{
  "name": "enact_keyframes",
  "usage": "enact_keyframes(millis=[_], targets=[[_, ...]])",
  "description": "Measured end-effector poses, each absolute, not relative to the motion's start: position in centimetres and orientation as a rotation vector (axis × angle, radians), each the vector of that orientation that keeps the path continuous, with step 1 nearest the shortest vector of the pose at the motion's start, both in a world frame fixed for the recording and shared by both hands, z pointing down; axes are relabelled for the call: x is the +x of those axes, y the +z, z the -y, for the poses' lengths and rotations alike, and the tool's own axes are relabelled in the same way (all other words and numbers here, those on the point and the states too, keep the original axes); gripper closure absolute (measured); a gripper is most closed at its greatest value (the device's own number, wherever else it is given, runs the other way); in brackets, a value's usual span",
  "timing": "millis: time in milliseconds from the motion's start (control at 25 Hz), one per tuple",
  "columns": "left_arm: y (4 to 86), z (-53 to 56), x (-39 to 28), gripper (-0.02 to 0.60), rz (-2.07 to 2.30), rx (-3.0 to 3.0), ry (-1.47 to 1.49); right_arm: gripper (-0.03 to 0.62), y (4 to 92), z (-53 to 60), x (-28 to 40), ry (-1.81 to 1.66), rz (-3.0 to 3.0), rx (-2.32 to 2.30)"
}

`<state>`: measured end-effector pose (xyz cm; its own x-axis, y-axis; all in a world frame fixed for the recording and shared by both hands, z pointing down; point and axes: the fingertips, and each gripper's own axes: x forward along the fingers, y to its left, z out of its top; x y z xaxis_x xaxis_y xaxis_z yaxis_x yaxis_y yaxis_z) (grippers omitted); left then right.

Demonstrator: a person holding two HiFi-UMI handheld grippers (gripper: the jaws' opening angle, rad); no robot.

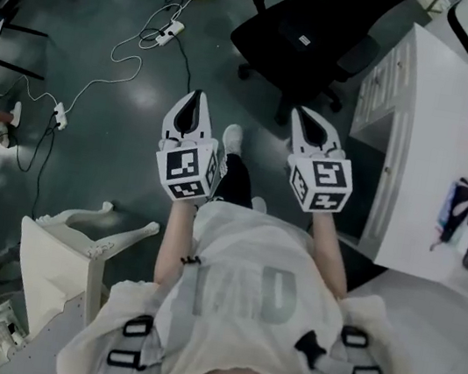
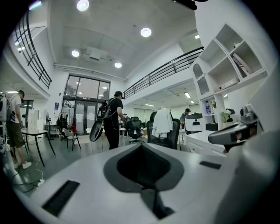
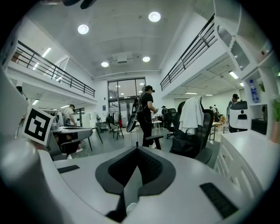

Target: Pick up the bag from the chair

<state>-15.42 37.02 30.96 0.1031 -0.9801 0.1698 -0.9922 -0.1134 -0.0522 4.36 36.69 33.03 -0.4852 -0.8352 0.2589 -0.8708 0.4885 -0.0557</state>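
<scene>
Black bag (image 3: 186, 143) sits on chair (image 3: 205, 154); left tongs (image 1: 197, 97), right tongs (image 1: 305, 116) together, empty.

Black bag (image 3: 189, 141), black chair (image 3: 206, 124), white desk (image 1: 431, 126) (marker cubes (image 1: 187, 174): black-and-white squares), grey-green floor (image 1: 122, 110).

Two grippers are showing, a left gripper (image 1: 198, 96) and a right gripper (image 1: 301, 115). One black chair (image 3: 206, 124) is standing ahead, one bag (image 3: 186, 146) is sitting on it, and one white shirt (image 3: 190, 113) is hanging over its back. One white chair (image 1: 73, 244) is standing at lower left. Two power strips (image 1: 169, 34) are lying on the floor (image 1: 130, 173). Four ceiling lights (image 3: 153, 16) are shining. At least three people (image 3: 146, 118) are showing in the right gripper view.
</scene>
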Motion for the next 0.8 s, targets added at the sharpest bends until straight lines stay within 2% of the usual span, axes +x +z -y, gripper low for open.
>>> enact_keyframes(millis=[800], targets=[[30.3, -19.5, -18.0, 0.575, 1.982, 2.329, 0.202, 0.589, 32.4, -20.9, 0.4, 0.247, 2.513, 1.458]])
